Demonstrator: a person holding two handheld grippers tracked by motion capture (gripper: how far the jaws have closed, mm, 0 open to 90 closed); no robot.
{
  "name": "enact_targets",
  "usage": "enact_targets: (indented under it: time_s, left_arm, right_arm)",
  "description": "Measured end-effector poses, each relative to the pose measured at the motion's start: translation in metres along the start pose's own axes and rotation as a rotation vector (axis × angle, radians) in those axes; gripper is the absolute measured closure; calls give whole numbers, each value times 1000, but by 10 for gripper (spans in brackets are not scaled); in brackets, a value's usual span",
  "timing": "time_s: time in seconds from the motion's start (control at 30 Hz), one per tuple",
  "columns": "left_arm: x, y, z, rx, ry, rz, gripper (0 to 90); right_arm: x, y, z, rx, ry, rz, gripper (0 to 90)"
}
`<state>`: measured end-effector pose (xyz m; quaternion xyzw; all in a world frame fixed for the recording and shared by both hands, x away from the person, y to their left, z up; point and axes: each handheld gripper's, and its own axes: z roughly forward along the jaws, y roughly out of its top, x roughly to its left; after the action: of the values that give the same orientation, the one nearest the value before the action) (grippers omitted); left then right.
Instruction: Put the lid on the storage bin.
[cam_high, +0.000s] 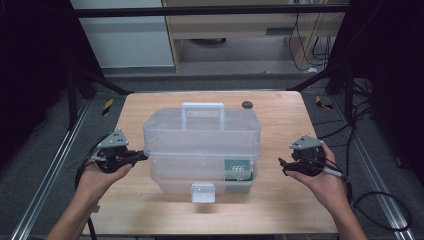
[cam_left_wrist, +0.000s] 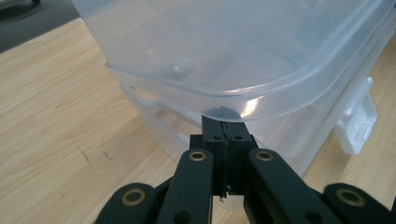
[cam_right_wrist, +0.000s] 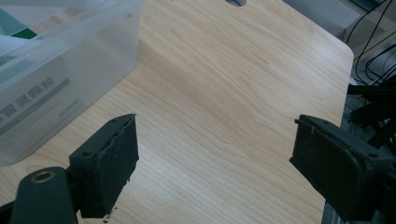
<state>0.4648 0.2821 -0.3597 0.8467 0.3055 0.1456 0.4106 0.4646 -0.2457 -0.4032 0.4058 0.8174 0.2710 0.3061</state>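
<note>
A clear plastic storage box (cam_high: 202, 134) with a white handle (cam_high: 202, 107) on its lid stands in the middle of the wooden table (cam_high: 280, 205). Its white latch (cam_high: 203, 192) faces the near edge, and a green and white carton (cam_high: 237, 170) lies inside the lower part. My left gripper (cam_high: 141, 157) is shut with nothing between its jaws. In the left gripper view the shut tips (cam_left_wrist: 225, 126) sit right under the rim of the box's upper tier (cam_left_wrist: 243, 60). My right gripper (cam_high: 282, 167) hovers to the right of the box, open wide. In the right gripper view its jaws (cam_right_wrist: 217, 126) span bare wood, with the box wall (cam_right_wrist: 70, 79) to their left.
A small dark round thing (cam_high: 247, 104) lies on the table behind the box. Metal rails (cam_high: 47, 175) run along both sides of the table, and black cables (cam_high: 385, 210) lie on the floor at the right. Bare wood stretches right of the box (cam_right_wrist: 243, 70).
</note>
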Motion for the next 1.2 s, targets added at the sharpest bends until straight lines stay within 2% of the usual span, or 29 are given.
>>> enact_targets:
  time_s: [0.37,0.67,0.83,0.9,0.97,1.03,1.1,1.13,1.2]
  left_arm:
    - [-6,-14,4,12,-13,0,900]
    - [-8,-18,5,20,-21,7,900]
    - [-6,-25,5,98,-38,31,900]
    - [1,-32,2,121,4,32,900]
    - [9,-36,-1,115,16,6,900]
    - [19,-39,-4,104,54,-17,899]
    - [29,-42,-1,91,118,-29,873]
    - [35,-44,4,100,154,-26,863]
    - [44,-46,13,103,200,-31,840]
  right_arm:
    - [2,-5,4,13,3,-5,145]
    - [3,-6,4,13,2,-4,148]
    - [2,-8,5,14,2,1,150]
    - [0,-10,7,15,-3,7,149]
    - [-1,-11,10,22,-4,10,149]
    - [-2,-12,15,32,-6,17,149]
    - [-2,-11,21,35,1,28,149]
    - [-3,-11,25,35,-1,39,149]
    - [-4,-10,34,35,-5,66,149]
